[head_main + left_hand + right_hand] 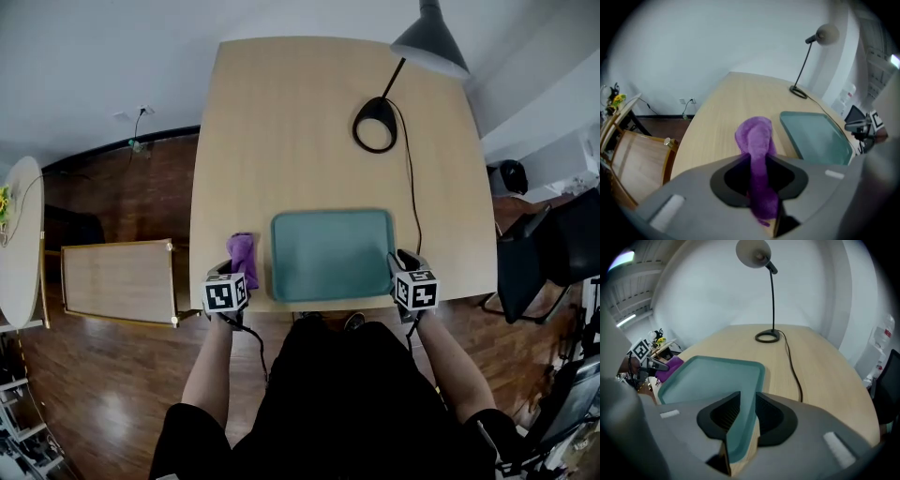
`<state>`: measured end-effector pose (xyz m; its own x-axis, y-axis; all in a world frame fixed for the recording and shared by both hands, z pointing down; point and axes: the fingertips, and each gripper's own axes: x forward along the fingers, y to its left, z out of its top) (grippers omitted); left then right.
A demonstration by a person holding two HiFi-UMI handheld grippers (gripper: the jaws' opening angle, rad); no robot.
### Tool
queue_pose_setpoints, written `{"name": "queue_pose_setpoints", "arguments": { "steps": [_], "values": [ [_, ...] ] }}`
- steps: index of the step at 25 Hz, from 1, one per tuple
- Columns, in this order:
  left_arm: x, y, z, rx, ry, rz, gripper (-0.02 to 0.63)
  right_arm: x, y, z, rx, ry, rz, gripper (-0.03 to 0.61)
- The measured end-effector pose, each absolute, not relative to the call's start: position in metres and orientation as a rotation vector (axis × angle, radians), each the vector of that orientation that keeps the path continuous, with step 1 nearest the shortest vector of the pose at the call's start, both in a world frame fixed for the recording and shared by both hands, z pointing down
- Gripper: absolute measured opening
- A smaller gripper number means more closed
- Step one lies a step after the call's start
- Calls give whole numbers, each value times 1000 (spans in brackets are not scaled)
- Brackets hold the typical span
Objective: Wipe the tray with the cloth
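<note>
A teal tray (331, 253) lies flat near the front edge of the wooden table (309, 112). A purple cloth (244, 256) lies bunched just left of it. My left gripper (228, 277) is shut on the cloth's near end; in the left gripper view the cloth (758, 154) runs up between the jaws, with the tray (816, 137) to its right. My right gripper (405, 264) is shut on the tray's near right corner; in the right gripper view the tray rim (749, 404) sits between the jaws, and the cloth (669, 369) shows at far left.
A black desk lamp (377, 124) stands at the back of the table, its cord (410, 187) running along the right side past the tray. A wooden panel (117, 281) stands on the floor to the left, a dark chair (539, 258) to the right.
</note>
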<state>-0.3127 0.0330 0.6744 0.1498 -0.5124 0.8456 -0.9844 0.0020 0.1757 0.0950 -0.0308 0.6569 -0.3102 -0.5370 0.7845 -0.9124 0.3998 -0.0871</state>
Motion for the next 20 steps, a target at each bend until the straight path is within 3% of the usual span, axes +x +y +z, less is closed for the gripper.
{"name": "queue_pose_setpoints", "arguments": {
  "steps": [6, 8, 20],
  "values": [
    [-321, 27, 664, 1609, -1507, 679, 110, 105, -19, 693, 1160, -1867, 799, 106],
    [-319, 24, 661, 1606, -1516, 677, 110, 106, -14, 701, 1129, -1854, 844, 38],
    [-268, -55, 659, 1697, -1414, 955, 112, 93, -10, 709, 1064, -1898, 905, 38]
  ]
}}
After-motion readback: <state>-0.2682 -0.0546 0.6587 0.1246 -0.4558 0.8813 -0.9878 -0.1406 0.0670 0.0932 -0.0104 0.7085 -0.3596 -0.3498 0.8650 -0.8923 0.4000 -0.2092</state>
